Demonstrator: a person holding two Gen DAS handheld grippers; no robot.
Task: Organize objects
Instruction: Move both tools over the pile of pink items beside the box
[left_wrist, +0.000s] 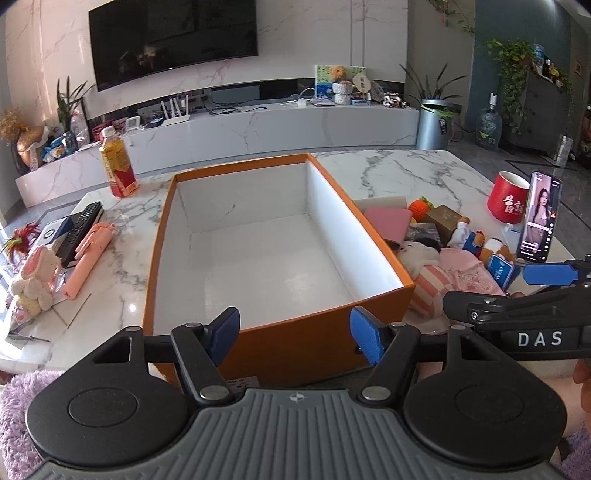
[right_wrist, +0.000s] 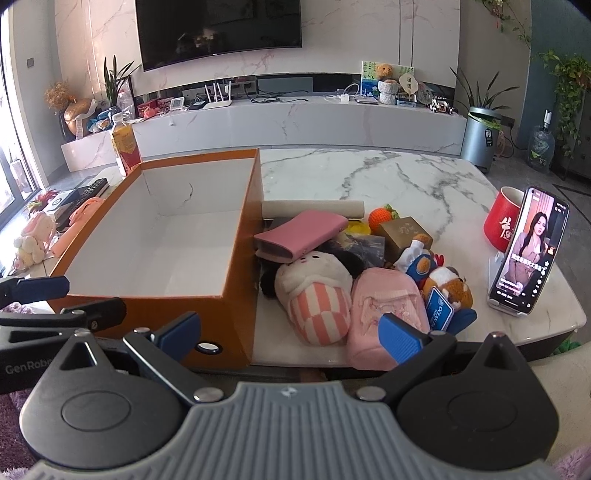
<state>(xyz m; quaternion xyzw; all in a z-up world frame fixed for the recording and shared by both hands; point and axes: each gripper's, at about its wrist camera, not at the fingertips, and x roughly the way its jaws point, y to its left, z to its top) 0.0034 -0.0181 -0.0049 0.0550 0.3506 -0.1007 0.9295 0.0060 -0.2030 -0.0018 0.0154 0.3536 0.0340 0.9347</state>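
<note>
An empty orange box (left_wrist: 369, 221) with a white inside stands on the marble table; it also shows in the right wrist view (right_wrist: 236, 243). To its right lies a pile of small things: a pink case (right_wrist: 299, 236), a striped plush doll (right_wrist: 317, 295), a pink pouch (right_wrist: 384, 306), a brown plush (right_wrist: 448, 284), a gold box (right_wrist: 404, 230) and an orange knitted fruit (right_wrist: 382, 216). My left gripper (left_wrist: 295, 332) is open and empty at the box's near wall. My right gripper (right_wrist: 290, 332) is open and empty just before the doll and pouch.
A phone (right_wrist: 528, 254) on a stand and a red mug (right_wrist: 504, 218) sit at the right. A drink bottle (left_wrist: 117, 166), a remote (left_wrist: 79, 230), a pink stick (left_wrist: 88, 258) and a knitted bunny (left_wrist: 33, 277) lie left of the box.
</note>
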